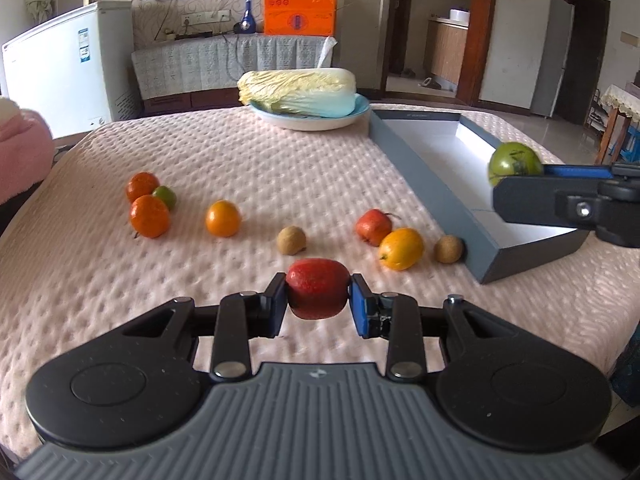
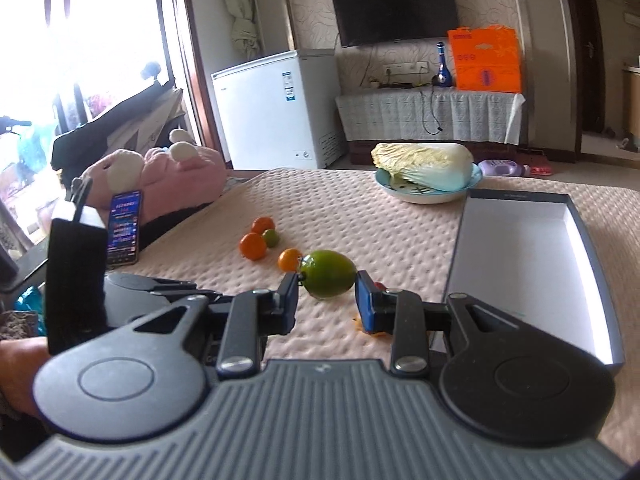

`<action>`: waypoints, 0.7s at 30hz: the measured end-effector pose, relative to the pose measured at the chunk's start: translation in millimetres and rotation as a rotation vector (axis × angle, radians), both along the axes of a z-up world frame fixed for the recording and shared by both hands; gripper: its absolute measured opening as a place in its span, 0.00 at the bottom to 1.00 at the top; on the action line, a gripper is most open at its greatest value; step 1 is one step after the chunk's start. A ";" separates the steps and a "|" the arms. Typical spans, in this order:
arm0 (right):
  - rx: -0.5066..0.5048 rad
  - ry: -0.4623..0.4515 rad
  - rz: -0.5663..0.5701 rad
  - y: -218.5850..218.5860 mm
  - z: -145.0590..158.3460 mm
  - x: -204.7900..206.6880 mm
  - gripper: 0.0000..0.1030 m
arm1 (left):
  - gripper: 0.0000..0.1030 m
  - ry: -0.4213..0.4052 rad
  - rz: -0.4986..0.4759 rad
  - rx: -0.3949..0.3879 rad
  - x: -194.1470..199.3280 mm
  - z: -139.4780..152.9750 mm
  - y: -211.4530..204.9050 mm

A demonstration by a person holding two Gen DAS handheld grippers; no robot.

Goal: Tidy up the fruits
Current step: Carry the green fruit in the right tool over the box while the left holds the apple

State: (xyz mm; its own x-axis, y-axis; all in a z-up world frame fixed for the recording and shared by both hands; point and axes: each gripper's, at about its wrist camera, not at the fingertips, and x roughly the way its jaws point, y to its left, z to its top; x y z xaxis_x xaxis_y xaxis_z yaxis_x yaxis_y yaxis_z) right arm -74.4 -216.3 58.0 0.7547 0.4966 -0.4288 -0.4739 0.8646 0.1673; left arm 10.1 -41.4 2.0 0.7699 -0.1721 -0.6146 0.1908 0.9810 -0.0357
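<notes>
My left gripper (image 1: 318,300) is shut on a red fruit (image 1: 317,287) and holds it just above the pink tablecloth (image 1: 240,160). My right gripper (image 2: 327,296) is shut on a green fruit (image 2: 328,273); in the left wrist view the green fruit (image 1: 514,162) hangs over the near end of the open grey box (image 1: 432,184). Loose on the cloth lie two oranges (image 1: 149,216), a small green fruit (image 1: 165,197), an orange fruit (image 1: 223,218), two brown fruits (image 1: 291,240), a red apple (image 1: 373,227) and a yellow-orange fruit (image 1: 401,249).
A blue plate (image 1: 312,120) with a napa cabbage (image 1: 298,90) stands at the table's far side, next to the box. A pink plush toy (image 2: 160,172) and a phone (image 2: 124,228) sit at the table's left edge. The box interior (image 2: 520,260) is white.
</notes>
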 end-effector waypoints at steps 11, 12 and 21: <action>-0.002 -0.023 -0.009 -15.3 2.6 -3.9 0.33 | 0.37 -0.015 -0.072 0.023 -3.8 1.9 -38.4; -0.001 -0.024 -0.014 -17.3 2.7 -4.3 0.33 | 0.37 -0.017 -0.077 0.023 -4.5 1.9 -40.8; -0.004 -0.010 -0.116 -38.7 -0.9 6.9 0.33 | 0.37 -0.017 -0.107 0.018 -6.2 3.3 -50.6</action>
